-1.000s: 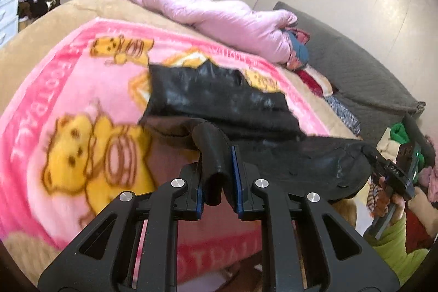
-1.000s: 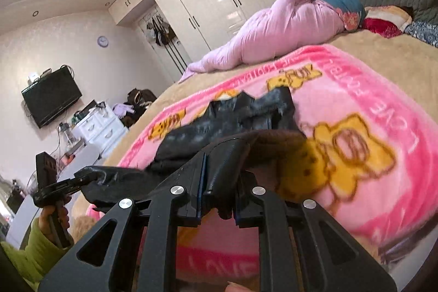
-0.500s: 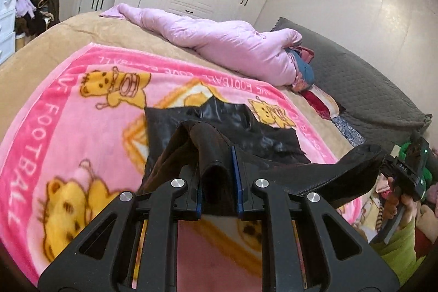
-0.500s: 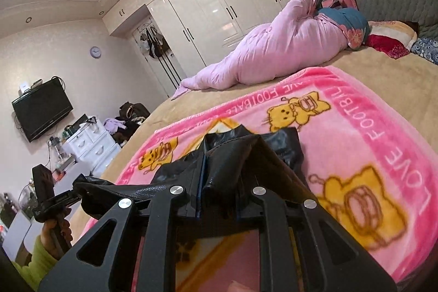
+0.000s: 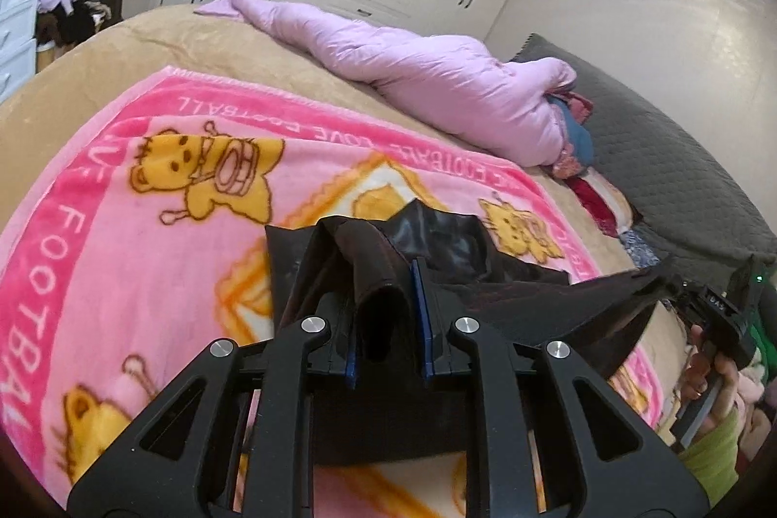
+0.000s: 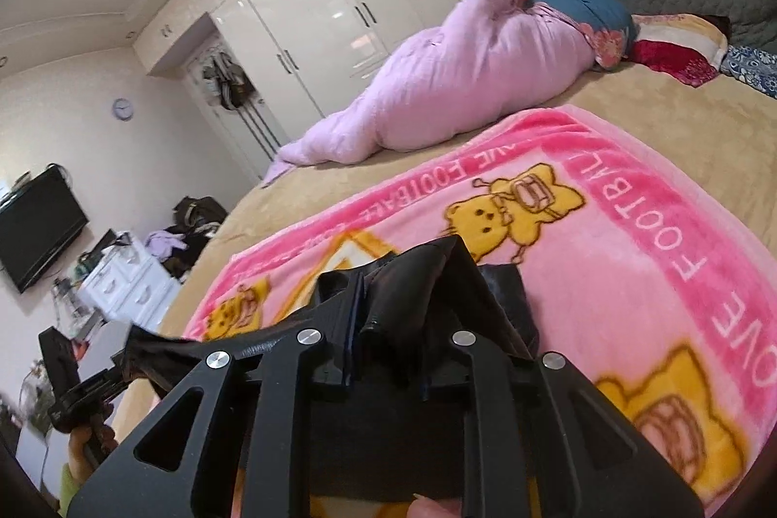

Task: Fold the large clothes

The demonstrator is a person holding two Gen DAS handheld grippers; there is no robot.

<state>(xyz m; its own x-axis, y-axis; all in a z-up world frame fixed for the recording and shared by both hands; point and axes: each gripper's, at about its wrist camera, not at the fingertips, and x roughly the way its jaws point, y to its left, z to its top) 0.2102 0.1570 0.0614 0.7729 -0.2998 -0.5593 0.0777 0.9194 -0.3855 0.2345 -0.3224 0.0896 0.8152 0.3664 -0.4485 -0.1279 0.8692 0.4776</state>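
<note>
The black garment (image 5: 451,241) hung stretched between your two grippers above the pink blanket (image 5: 145,236) on the bed; your left gripper (image 5: 386,324) clamped one bunched edge, your right gripper (image 6: 388,319) clamped the other.

left hand-held gripper (image 5: 386,319) clamped on fabric, right hand-held gripper (image 6: 388,324) likewise, angled downward

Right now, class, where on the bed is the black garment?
The black garment is over the middle of the pink bear blanket, its near edge pinched in both sets of jaws; in both wrist views the lilac quilt lies beyond it.
</note>
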